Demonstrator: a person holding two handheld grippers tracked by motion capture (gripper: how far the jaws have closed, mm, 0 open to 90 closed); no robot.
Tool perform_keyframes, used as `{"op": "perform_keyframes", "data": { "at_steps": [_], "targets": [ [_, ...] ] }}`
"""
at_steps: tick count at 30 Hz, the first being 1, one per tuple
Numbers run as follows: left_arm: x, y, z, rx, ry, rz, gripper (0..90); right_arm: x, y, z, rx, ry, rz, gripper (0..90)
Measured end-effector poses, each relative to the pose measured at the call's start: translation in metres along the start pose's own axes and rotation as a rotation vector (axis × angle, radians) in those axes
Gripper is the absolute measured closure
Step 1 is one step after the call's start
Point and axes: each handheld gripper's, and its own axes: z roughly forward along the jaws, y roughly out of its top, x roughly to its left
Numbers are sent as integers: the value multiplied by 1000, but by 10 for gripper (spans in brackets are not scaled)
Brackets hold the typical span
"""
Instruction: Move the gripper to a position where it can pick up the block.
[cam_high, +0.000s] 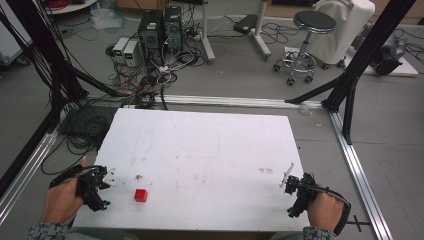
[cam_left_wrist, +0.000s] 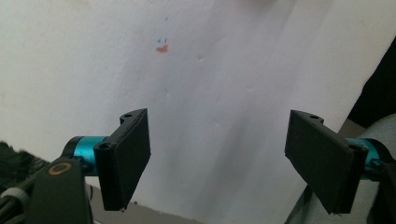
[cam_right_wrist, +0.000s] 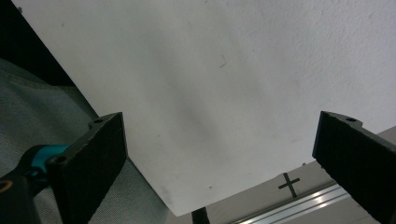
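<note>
A small red cube (cam_high: 141, 195) rests on the white table top (cam_high: 200, 150) near its front left. My left gripper (cam_high: 95, 192) hovers at the table's front left corner, a short way left of the cube, held by a hand. In the left gripper view my left gripper (cam_left_wrist: 217, 161) is open, its two black jaws wide apart over bare white board. My right gripper (cam_high: 296, 196) sits at the front right corner. In the right gripper view my right gripper (cam_right_wrist: 219, 163) is open too, with nothing between the jaws.
Beyond the table lie tangled cables (cam_high: 145, 80), computer boxes (cam_high: 160, 30) and a round stool (cam_high: 312, 35) on the grey floor. Black frame posts (cam_high: 370, 55) and aluminium rails (cam_high: 360, 170) border the table. A black cross mark (cam_right_wrist: 288, 183) is on the floor by the front right corner.
</note>
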Motion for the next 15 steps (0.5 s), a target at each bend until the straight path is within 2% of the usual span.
{"op": "perform_keyframes", "data": {
  "at_steps": [5, 8, 15],
  "targets": [
    [2, 10, 3, 0, -9, 56, 226, 0, 0, 0, -12, -1, 0, 23],
    [3, 16, 5, 23, -16, 92, 226, 0, -1, 0, -7, 1, 0, 23],
    [3, 27, 6, 29, -29, 148, 228, -1, -2, 0, -13, 5, -2, 23]
  ]
}}
